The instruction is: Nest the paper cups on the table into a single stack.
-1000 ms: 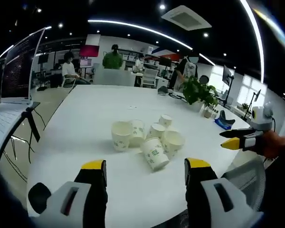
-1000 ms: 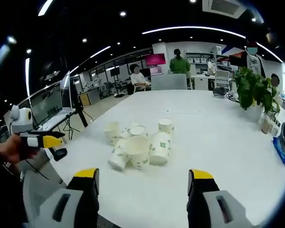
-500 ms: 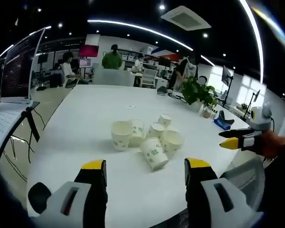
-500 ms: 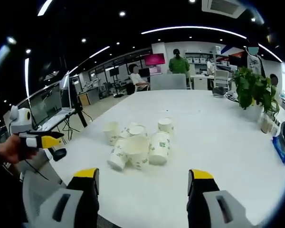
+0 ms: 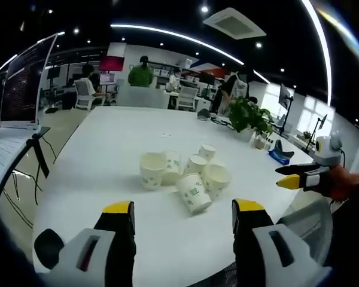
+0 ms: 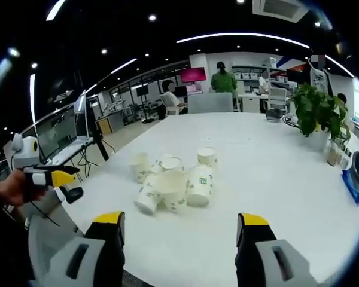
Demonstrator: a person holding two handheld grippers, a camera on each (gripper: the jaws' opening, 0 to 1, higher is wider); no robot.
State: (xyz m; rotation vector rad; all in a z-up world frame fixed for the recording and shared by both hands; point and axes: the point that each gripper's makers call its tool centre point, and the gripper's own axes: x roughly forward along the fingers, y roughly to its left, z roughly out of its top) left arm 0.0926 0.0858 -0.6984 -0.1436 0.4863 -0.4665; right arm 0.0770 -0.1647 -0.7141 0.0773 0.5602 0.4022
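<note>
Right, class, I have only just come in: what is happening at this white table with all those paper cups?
A person holds a two-jaw gripper in each hand over the edge of a white table. The left gripper and the right gripper are both open and empty, short of a loose cluster of paper cups. Some cups stand upright, others lie on their sides. No cup has been picked up yet, so the stacking has not started.

The left gripper (image 5: 183, 216) was held level with its jaws spread wide apart and nothing between them. The right gripper (image 6: 181, 227) matched it, jaws parted and bare. In the left gripper view, the right gripper sat at 3 o'clock, held by a hand (image 5: 345, 181); there its yellow tips looked close together.
</note>
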